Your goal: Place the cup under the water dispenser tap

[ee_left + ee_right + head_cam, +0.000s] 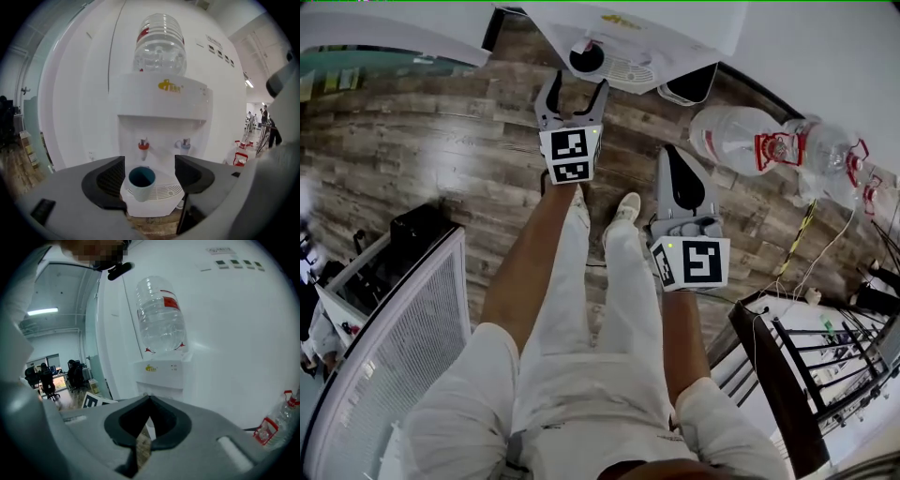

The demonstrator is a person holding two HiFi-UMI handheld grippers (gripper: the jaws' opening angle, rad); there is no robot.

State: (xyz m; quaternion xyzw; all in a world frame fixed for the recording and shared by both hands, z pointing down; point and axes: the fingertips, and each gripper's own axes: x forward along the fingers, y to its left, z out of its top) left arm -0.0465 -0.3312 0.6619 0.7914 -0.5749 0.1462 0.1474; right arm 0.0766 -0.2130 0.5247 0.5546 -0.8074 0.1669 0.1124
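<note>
A pale blue cup (141, 183) stands upright on the white drip tray (164, 192) of the water dispenser (159, 101), roughly below the red tap (143, 145); the blue tap (185, 144) is to its right. In the head view the cup (586, 58) shows from above as a dark round opening. My left gripper (578, 89) is open just short of the cup, and nothing sits between its fingers (105, 180). My right gripper (670, 155) is shut and empty, lower and to the right, with its tips (149, 398) meeting.
A clear water bottle (159, 44) tops the dispenser. Two empty bottles (750, 141) lie on the wooden floor at right. A white slatted panel (394, 328) stands at left, with a dark frame (797, 366) and cables at right. The person's legs and shoe (623, 208) are below.
</note>
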